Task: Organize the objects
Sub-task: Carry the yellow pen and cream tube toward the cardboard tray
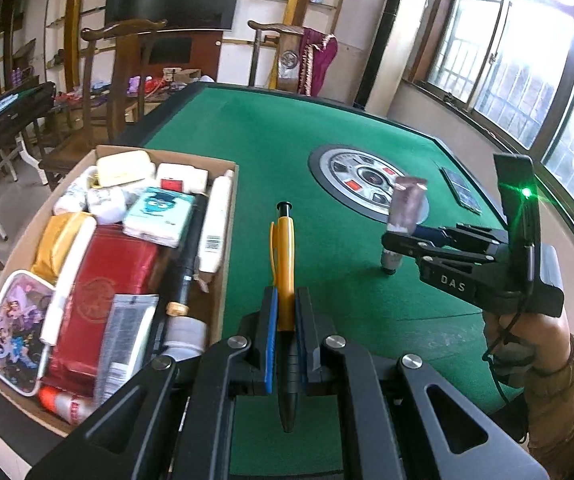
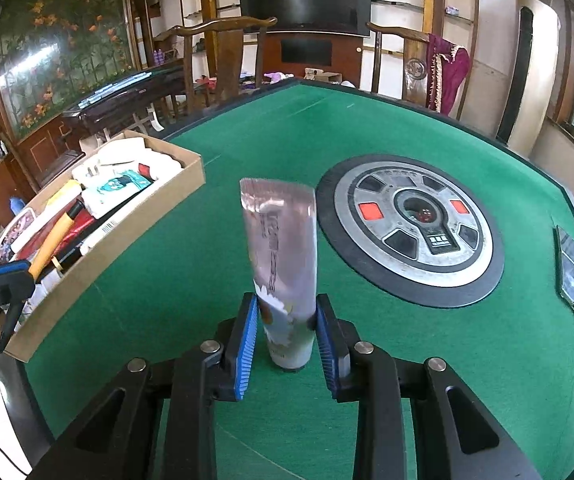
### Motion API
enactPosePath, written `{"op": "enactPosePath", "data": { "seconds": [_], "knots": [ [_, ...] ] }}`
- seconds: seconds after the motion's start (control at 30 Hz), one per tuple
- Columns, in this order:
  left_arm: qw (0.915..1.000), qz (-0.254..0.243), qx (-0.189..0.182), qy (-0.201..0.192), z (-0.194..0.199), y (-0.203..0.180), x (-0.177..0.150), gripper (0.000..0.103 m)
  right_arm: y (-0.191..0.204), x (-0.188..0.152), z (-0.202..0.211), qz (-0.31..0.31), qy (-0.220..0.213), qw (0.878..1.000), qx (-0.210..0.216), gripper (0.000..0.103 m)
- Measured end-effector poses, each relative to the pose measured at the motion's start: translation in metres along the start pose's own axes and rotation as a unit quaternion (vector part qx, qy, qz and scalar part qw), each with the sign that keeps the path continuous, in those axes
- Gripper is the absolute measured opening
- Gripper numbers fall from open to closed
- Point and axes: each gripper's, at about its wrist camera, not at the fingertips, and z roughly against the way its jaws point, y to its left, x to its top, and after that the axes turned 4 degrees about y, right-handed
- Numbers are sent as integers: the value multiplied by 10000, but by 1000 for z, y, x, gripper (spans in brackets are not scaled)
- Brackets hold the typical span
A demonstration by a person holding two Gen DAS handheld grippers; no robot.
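Note:
My left gripper is shut on a yellow pen with a black tip, held above the green table just right of the cardboard box. The box is full of several items: a red pouch, tubes, a teal packet. My right gripper is shut on a pinkish tube that stands upright, cap down, on the felt. In the left wrist view the right gripper holds the tube to the right of the pen. The right wrist view shows the box and the left gripper at far left.
A round grey control panel sits in the middle of the green table. A phone lies near the right edge. Wooden chairs stand beyond the far edge.

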Motion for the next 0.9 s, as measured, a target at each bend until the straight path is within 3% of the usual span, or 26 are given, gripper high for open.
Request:
{"op": "enactPosePath", "data": {
  "seconds": [0.13,0.57,0.9],
  "knots": [
    [9998,94,116,-95,10,13,0,8,8,4,2,31,-33,9999,113,16],
    [9991,356,127,-176,24,35,-7,8,-16,10,-10,-572,101,9967,574,17],
    [9985,465,117,-252,30,44,-10,8,-19,10,-25,-771,176,9950,605,16]
  ]
}}
